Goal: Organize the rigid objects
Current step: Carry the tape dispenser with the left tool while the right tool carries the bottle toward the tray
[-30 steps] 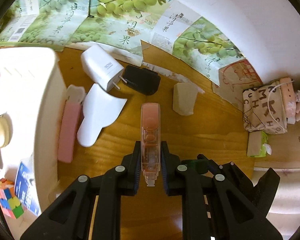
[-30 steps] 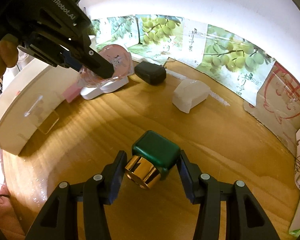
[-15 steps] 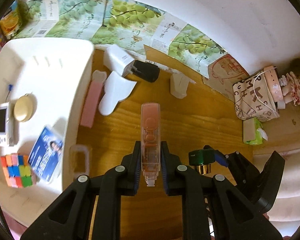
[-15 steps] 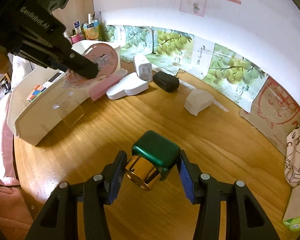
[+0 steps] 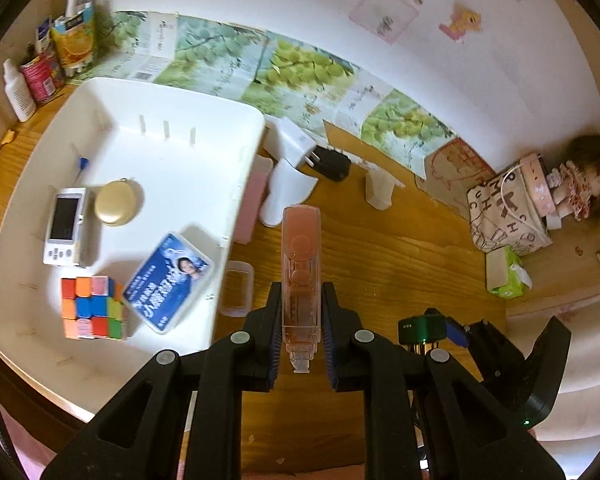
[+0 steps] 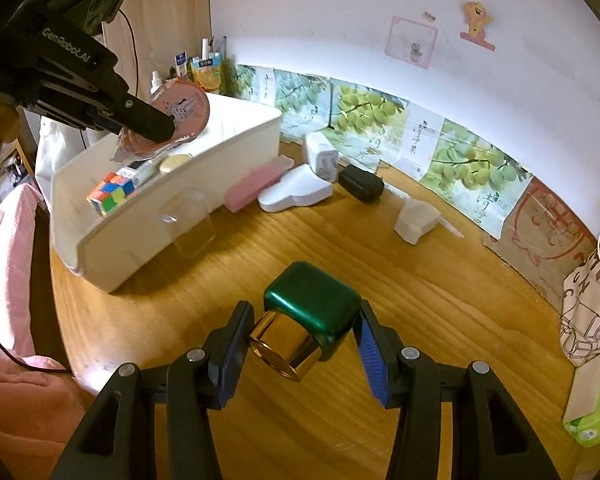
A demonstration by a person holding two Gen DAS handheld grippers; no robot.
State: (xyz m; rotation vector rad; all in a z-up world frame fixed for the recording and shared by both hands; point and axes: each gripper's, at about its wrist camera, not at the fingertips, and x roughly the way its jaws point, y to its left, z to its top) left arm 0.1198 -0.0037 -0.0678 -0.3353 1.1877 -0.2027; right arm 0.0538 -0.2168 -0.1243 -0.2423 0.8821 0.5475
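Right gripper (image 6: 304,344) clamps green-and-gold bottle (image 6: 312,316) above wooden table (image 6: 440,300). Left gripper (image 5: 300,344), nearly closed, pinches pink correction-tape dispenser (image 5: 300,264) beside white bin (image 5: 240,184). Farther: white charger (image 5: 292,142), black adapter (image 5: 334,164).

One white bin (image 5: 236,184), two claws, and loose items on the counter (image 5: 380,256).
In the bin: one puzzle cube (image 5: 92,307), one blue card case (image 5: 168,280), one handheld device (image 5: 66,226), one round beige disc (image 5: 116,203). On the counter: one pink case (image 6: 256,184), two white chargers, one black adapter (image 6: 360,186). Each claw holds one item.
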